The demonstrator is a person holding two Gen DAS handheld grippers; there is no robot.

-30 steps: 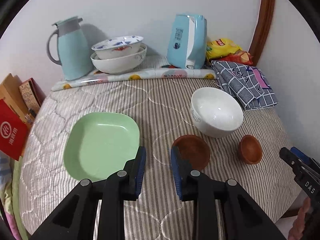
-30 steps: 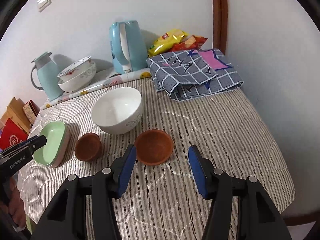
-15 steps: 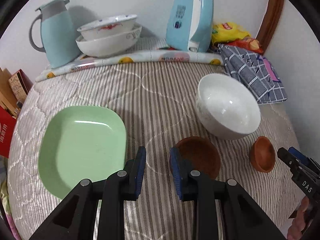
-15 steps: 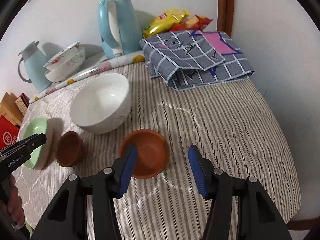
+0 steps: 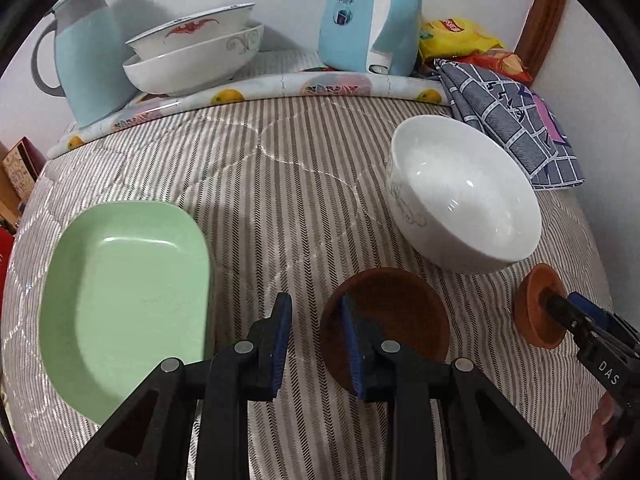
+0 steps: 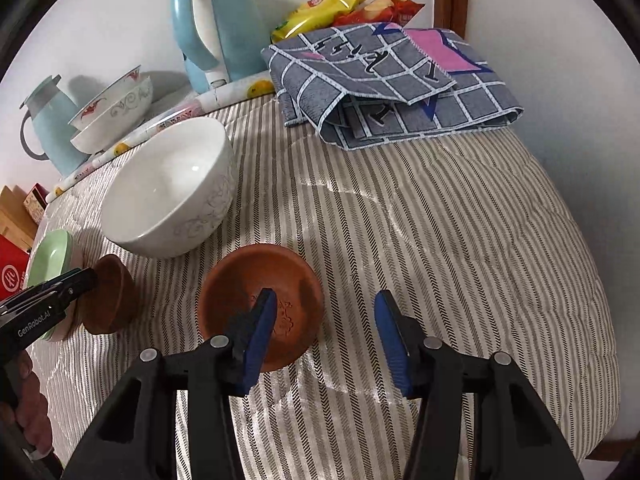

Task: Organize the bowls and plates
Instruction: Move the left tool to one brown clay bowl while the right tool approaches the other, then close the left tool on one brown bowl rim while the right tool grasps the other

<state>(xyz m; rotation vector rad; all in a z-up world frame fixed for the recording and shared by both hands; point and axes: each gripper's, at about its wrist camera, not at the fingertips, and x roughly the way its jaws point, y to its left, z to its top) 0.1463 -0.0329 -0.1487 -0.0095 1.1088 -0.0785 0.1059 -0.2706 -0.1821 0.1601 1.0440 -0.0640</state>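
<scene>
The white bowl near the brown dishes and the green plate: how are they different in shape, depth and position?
The white bowl is round and deep; the green plate is a rounded rectangle and shallow. The white bowl leans on the striped cloth, its opening tipped sideways; the green plate lies flat. In the left wrist view the bowl is on the right side and the plate on the left. Both are empty and glossy.

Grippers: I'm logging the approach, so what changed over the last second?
Both came down: left gripper straddles the near brown bowl's rim, right gripper straddles the other brown bowl's rim, jaws just closing. Neither grips yet. No dish moved.
</scene>
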